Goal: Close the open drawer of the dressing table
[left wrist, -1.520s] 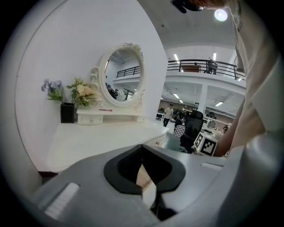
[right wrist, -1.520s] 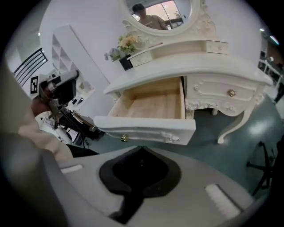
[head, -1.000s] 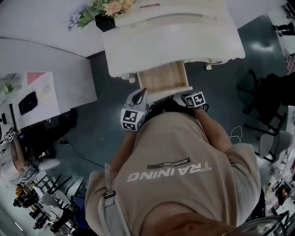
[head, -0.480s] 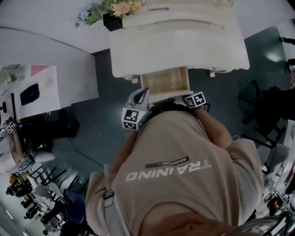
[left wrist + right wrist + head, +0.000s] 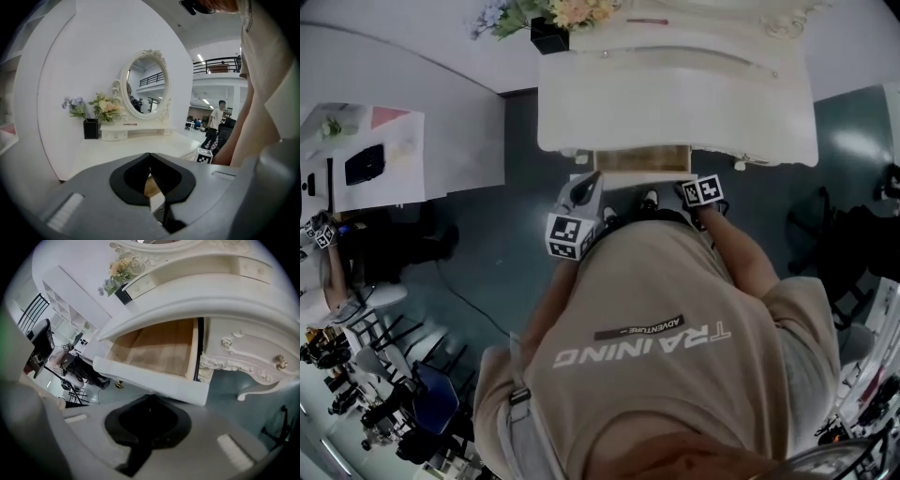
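Under the middle of the dressing table's (image 5: 675, 103) front edge the drawer (image 5: 642, 158) stands partly open; the head view shows only a narrow strip of its wooden inside past that edge, and the person's back (image 5: 656, 347) covers the floor below it; the right gripper view looks into the drawer (image 5: 159, 347) from low down and shows its pale wooden floor, white side walls and white front panel (image 5: 154, 380), none of which the head view makes plain; the left gripper view shows the oval mirror (image 5: 144, 84), the flowers (image 5: 105, 107) in a black pot (image 5: 90, 128) at the table's back left corner, and only a sliver of the drawer through the hollow beneath its jaw tips.

The left gripper (image 5: 150, 156) has its jaws closed tip to tip with nothing held; in the head view it (image 5: 593, 180) lies just beside the drawer's front left corner, and contact cannot be told; the right gripper (image 5: 150, 398) is likewise closed and empty, its tips up against the lower edge of the front panel, towards the front right corner.

The drawer's long side runs along the table's front edge; its open top faces up and its front panel faces the person.
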Demonstrator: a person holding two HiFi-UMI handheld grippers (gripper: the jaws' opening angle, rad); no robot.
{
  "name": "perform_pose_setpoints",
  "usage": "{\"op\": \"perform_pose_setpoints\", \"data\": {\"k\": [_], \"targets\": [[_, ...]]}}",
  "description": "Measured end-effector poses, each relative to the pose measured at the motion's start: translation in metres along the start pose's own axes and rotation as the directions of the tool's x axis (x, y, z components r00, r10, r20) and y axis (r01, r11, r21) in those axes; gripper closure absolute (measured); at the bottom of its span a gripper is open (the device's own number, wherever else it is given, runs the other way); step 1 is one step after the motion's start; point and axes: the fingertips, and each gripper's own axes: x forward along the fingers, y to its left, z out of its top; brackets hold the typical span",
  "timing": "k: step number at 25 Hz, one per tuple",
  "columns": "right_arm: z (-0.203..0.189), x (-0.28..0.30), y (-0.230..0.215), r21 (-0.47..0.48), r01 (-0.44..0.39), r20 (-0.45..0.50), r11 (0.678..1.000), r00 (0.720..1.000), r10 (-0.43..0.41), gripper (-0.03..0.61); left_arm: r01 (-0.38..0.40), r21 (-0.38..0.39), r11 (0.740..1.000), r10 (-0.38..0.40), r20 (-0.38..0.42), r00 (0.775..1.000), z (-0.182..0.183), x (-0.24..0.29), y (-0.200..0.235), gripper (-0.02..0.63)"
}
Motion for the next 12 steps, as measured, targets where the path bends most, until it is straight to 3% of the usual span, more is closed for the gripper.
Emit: {"op": "perform_pose_setpoints", "data": {"k": [12], "targets": [[0.076, 0.003, -0.027, -0.026, -0.003, 0.075, 1.000, 0.997, 0.005, 0.575, -0.023, 0.015, 1.000, 0.023, 0.001, 1.000, 0.027, 0.033, 0.014, 0.607]]}}
